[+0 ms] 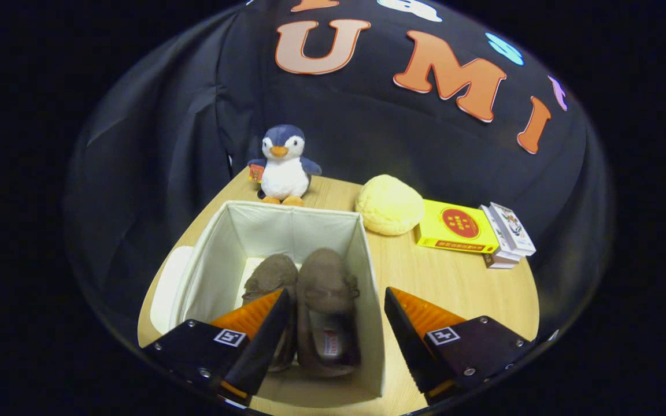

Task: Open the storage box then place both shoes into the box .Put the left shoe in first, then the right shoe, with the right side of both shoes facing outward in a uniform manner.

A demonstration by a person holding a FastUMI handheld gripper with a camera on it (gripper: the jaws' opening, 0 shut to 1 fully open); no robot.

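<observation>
The white fabric storage box [226, 242] stands open on the wooden table, its lid off. Two brown shoes lie side by side inside it, toes pointing away from me: one shoe [268, 274] on the left, partly hidden by my left finger, and the other shoe [327, 300] on the right. My gripper [337, 300] hovers above the box, open, with nothing held. Its left finger [255, 320] is over the box's inside. The right finger [420, 320] is outside the box's right wall. The right-hand shoe lies below the gap between them.
A plush penguin [284, 164] stands behind the box. To the right of it lie a yellow bun-shaped toy [389, 205], a yellow flat box [454, 228] and a stack of card packs [506, 234]. A white lid [168, 286] lies left of the storage box.
</observation>
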